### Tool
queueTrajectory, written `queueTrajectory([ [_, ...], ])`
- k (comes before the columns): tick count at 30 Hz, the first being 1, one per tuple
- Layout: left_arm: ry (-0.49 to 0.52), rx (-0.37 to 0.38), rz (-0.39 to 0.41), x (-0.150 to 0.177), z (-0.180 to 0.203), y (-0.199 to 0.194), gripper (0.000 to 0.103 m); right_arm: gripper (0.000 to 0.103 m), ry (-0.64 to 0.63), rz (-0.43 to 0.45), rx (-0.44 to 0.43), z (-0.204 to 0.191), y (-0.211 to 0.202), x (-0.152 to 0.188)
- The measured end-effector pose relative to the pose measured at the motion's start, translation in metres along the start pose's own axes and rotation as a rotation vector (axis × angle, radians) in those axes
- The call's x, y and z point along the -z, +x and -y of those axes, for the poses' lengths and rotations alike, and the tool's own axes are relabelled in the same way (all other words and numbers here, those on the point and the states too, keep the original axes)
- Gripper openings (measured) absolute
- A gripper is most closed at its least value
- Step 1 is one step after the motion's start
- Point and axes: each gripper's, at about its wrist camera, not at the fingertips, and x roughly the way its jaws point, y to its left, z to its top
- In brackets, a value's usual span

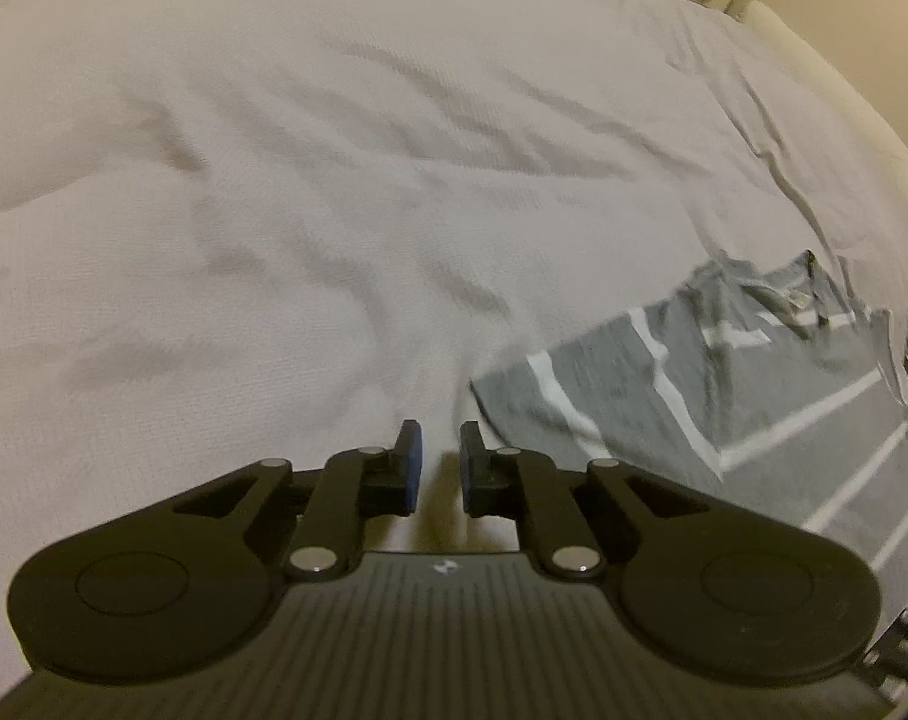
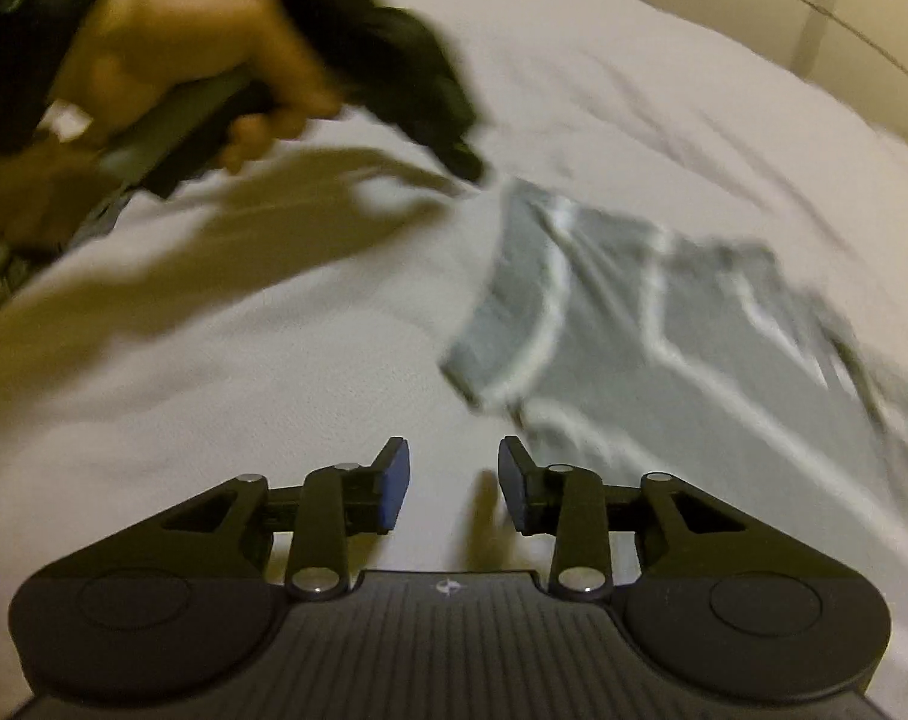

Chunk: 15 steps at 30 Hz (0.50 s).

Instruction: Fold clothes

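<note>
So the grey striped shirt [image 1: 724, 396] is lying on the white bedspread [image 1: 333, 180], and as far as I can tell the folding is barely getting going. One sleeve is sticking out to the left, the collar end is pointing toward the far side of the bed with a label showing, and the body is running off the right edge of the left wrist view. It looks mostly spread out with some rumpling near the neck, and I'm not seeing any clean fold in it yet, though the right wrist view is blurry, so take that with salt.

The left gripper [image 1: 440, 468] is hovering just left of the sleeve, fingers a little apart, nothing between them. The right gripper [image 2: 454, 483] is sitting at the near side of the shirt, fingers wider apart, also gripping nothing. The person's hand [image 2: 213, 84] is showing up in the right wrist view, holding the other tool over the far left corner of the sleeve.

My guess: sleeves in, then folding the body over, so basically everything is left to do.
</note>
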Motion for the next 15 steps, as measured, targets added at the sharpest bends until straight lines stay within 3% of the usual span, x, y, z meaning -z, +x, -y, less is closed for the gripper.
queueTrajectory([
  [4, 0.093, 0.004, -0.001, 0.022, 0.023, -0.022, 0.008, 0.039, 0.155, -0.101, 0.013, 0.015, -0.019, 0.038],
  [7, 0.209, 0.053, -0.005, 0.024, 0.057, -0.022, 0.008, 0.039, 0.218, -0.099, 0.023, 0.023, -0.043, 0.059],
  [15, 0.455, 0.221, 0.028, -0.031, 0.153, 0.044, 0.008, 0.041, 0.380, -0.084, 0.111, 0.066, -0.069, 0.077],
])
